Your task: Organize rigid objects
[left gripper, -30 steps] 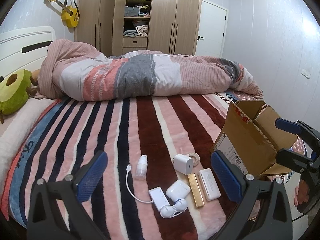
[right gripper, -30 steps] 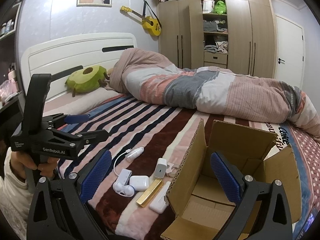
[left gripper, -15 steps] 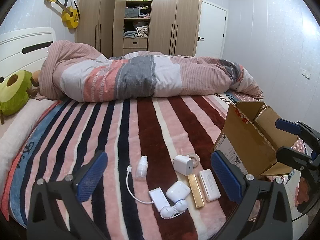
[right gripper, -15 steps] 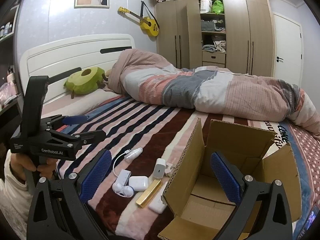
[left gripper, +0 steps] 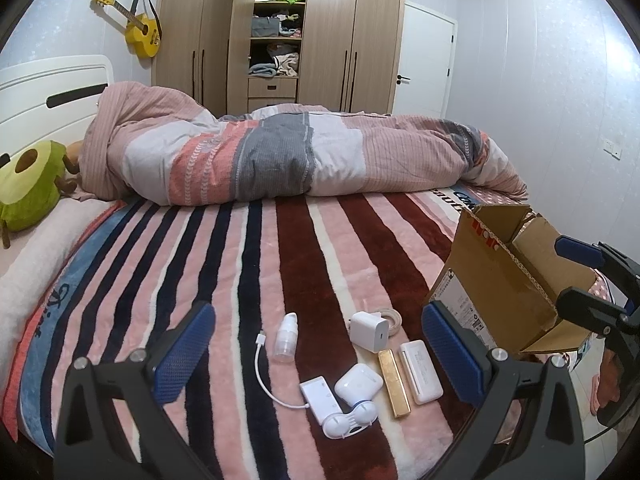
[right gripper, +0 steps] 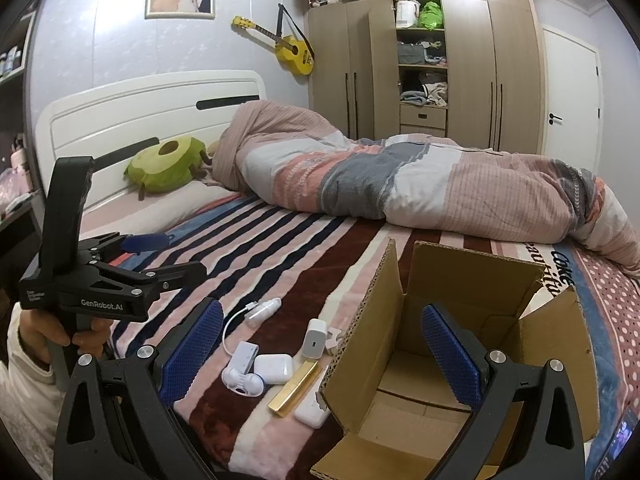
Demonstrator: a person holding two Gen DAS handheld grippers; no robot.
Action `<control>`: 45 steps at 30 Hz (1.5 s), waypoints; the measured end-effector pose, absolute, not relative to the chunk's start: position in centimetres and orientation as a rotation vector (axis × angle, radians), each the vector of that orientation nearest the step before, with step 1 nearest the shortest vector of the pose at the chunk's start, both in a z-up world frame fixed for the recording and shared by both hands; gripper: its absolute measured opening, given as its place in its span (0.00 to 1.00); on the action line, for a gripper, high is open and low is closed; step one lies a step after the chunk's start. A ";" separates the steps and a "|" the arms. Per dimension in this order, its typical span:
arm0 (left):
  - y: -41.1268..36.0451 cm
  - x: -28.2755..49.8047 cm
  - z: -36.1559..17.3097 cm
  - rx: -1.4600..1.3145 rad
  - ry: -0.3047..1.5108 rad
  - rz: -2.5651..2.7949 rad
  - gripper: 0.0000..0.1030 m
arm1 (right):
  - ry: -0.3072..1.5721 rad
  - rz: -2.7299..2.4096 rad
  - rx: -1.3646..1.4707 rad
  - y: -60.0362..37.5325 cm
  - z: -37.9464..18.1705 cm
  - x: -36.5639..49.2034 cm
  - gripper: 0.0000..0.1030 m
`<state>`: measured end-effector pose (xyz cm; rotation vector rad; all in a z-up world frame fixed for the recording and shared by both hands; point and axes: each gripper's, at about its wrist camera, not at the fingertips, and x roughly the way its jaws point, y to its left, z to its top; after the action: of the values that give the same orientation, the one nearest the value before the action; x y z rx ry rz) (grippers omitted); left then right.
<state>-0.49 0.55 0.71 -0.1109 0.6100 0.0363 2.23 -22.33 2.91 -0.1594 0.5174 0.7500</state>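
Observation:
Small items lie in a cluster on the striped blanket near the bed's front edge: a white charger plug, a small clear bottle, a white adapter with cable, a white earbud case, a white-blue clip, a gold bar and a white power bank. An open cardboard box stands to their right. My left gripper is open above the cluster. My right gripper is open over the box's left wall.
A rolled quilt lies across the back of the bed. A green avocado plush sits by the white headboard. A tape roll lies behind the charger. A wardrobe and a door stand at the far wall.
Both grippers have drifted slightly; the views shift a little. Nothing on the bed has moved, and both stay open.

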 end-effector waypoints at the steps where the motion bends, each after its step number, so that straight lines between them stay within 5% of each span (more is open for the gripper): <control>1: 0.5 -0.5 0.7 -0.110 0.610 0.036 1.00 | 0.517 0.749 -0.159 -22.4 3.0 2.3 0.97; 14: 1.1 -0.6 0.5 -0.110 0.601 0.042 1.00 | 0.501 0.749 -0.193 -22.1 3.1 2.1 0.96; 21: 4.0 -0.7 -0.6 -0.081 0.562 0.067 1.00 | 0.577 0.874 -0.285 -16.7 1.7 1.7 0.28; 23: 5.5 -0.5 -1.6 -0.069 0.574 0.085 1.00 | 0.642 0.919 -0.309 -14.7 0.4 2.0 0.19; 31: 8.5 0.0 -6.6 -0.064 0.644 0.049 0.99 | 0.930 0.889 -0.458 -10.2 -7.3 3.7 0.19; 38: 8.3 0.4 -9.4 -0.059 0.681 0.034 0.99 | 0.997 0.786 -0.515 -8.8 -10.3 5.5 0.26; 45: 8.5 0.0 -9.4 -0.036 0.662 0.028 0.99 | 1.068 0.760 -0.554 -7.8 -12.7 6.9 0.42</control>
<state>0.00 8.47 -9.42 -0.0362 0.6625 0.0277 6.86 -7.81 -12.65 -0.5538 1.0677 0.7597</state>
